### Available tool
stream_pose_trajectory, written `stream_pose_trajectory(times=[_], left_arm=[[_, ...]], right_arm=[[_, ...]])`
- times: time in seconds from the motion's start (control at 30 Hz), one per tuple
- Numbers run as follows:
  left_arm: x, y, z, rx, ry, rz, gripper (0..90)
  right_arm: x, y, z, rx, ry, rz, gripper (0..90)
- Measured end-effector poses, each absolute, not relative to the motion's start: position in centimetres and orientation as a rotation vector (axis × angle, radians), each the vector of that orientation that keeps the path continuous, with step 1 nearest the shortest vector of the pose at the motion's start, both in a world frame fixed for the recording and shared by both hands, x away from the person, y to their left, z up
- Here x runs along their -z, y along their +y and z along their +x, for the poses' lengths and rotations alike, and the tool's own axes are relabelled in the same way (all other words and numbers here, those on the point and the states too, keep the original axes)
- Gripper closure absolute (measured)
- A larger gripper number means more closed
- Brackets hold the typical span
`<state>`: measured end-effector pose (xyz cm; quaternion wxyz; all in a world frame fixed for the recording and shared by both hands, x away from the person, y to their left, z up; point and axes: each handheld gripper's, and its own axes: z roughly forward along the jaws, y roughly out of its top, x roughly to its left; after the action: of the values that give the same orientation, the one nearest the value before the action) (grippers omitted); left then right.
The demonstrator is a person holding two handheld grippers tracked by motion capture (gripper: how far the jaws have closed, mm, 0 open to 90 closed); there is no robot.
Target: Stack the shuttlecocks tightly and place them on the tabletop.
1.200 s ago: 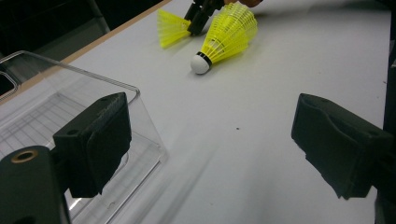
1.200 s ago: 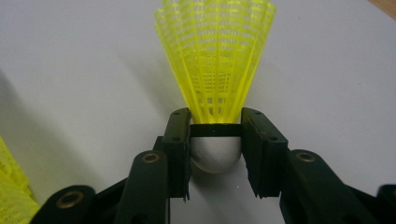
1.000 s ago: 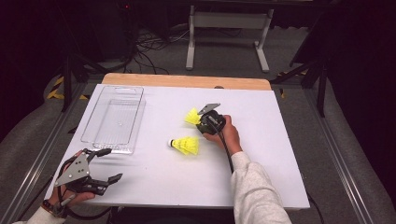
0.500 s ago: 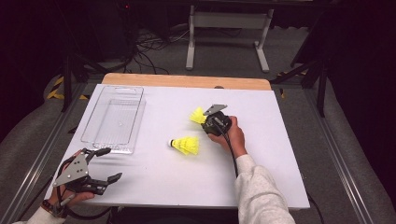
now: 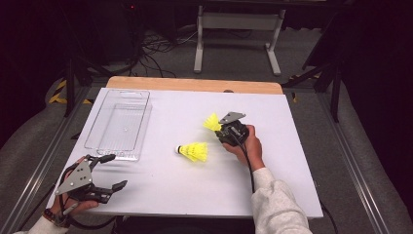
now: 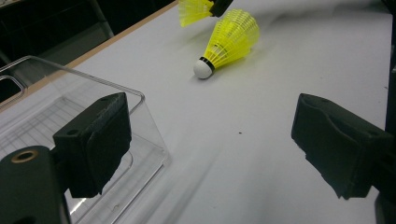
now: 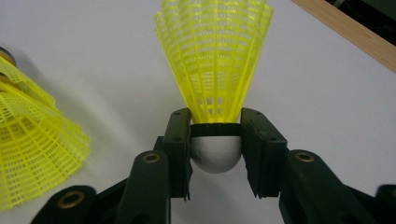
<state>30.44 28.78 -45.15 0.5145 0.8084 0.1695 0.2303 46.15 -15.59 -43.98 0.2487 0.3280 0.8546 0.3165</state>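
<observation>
Yellow shuttlecock [image 7: 214, 70] in right gripper [image 7: 215, 151], mid-table [image 5: 292, 161], open room around.

A clear plastic tray [image 5: 119, 124] sits on the white table [image 5: 302, 170].

Gripped yellow shuttlecock [image 7: 215, 70], skirt outward

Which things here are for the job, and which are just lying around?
For the job:
- held shuttlecock, gripped by its white tip in the right tongs
- second shuttlecock, lying on the table
- clear tray

Lying around:
- cables on the floor
- metal stand behind the table
</observation>
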Motion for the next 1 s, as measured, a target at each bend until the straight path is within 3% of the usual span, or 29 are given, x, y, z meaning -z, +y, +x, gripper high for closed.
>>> stream_pose_trajectory(times=[1.0], left_arm=[[45.0,28.7,30.3,-0.558,0.400,1.940,12.9]], right_arm=[[44.0,-17.8,39.2,-0.836,2.385,0.926,65.3]])
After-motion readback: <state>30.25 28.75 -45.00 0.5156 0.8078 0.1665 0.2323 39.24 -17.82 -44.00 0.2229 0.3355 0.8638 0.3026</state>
